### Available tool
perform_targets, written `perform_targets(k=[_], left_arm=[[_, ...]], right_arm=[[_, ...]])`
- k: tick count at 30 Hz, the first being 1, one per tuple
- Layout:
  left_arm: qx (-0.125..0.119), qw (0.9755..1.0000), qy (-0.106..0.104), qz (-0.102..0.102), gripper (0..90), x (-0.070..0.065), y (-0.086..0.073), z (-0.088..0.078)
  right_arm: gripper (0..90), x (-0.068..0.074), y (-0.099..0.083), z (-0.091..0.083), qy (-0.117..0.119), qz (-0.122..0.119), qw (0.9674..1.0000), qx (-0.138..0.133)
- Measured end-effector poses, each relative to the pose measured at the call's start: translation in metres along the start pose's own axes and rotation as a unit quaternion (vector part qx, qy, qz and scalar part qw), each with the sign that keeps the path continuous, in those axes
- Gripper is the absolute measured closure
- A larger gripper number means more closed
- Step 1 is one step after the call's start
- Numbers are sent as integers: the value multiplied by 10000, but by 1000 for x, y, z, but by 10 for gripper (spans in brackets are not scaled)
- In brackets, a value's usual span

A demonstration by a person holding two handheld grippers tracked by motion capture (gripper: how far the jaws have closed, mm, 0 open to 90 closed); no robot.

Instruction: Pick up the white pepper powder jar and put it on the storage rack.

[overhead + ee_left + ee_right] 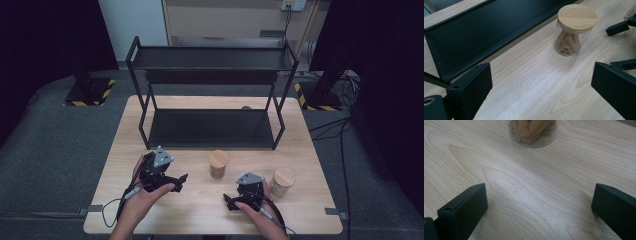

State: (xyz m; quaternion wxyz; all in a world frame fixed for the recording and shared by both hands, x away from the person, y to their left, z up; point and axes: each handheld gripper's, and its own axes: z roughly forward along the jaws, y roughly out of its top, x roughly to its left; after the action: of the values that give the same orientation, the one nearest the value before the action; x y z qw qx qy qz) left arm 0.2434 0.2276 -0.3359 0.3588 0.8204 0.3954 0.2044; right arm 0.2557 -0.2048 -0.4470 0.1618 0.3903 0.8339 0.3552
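Two glass jars with round wooden lids stand on the wooden table. The middle jar [218, 164] holds tan pasta tubes; the other jar [282, 182] stands to its right. My left gripper [179, 182] sits left of the middle jar, pointing at it. In the left gripper view the jaws of that gripper [541, 75] are wide open, with the jar [575, 30] ahead and apart from them. My right gripper [231, 199] is near the front edge, between the jars. The right gripper [540, 195] is open over bare wood, with the jar's base [532, 131] ahead.
A black two-tier metal rack [212, 127] stands at the back of the table [200, 210], its lower shelf [474, 37] just behind the middle jar. The right gripper's jaw tips [619, 27] show beside the jar in the left gripper view. Dark floor surrounds the table.
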Motion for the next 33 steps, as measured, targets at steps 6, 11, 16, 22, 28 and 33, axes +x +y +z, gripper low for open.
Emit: perform_targets(k=[6, 11, 16, 22, 28, 33], left_arm=[[-21, 10000, 26, -16, 22, 4, -1, -3], [-38, 10000, 54, -37, 21, 7, -3, -6], [-55, 9999, 91, -53, 21, 11, -4, -9], [-80, 9999, 118, -92, 21, 15, -6, -11], [-124, 9997, 140, -144, 21, 18, -10, -14], [-116, 9997, 151, -154, 21, 20, -12, -15]], right_arm=[[7, 0, 0, 0, -6, -10, 10000, -4], [7, 0, 0, 0, -5, -11, 10000, -3], [6, 0, 0, 0, -5, -12, 10000, -3], [7, 0, 0, 0, -4, -12, 10000, -3], [7, 0, 0, 0, -5, -11, 10000, -3], [7, 0, 0, 0, -5, -11, 10000, -3]])
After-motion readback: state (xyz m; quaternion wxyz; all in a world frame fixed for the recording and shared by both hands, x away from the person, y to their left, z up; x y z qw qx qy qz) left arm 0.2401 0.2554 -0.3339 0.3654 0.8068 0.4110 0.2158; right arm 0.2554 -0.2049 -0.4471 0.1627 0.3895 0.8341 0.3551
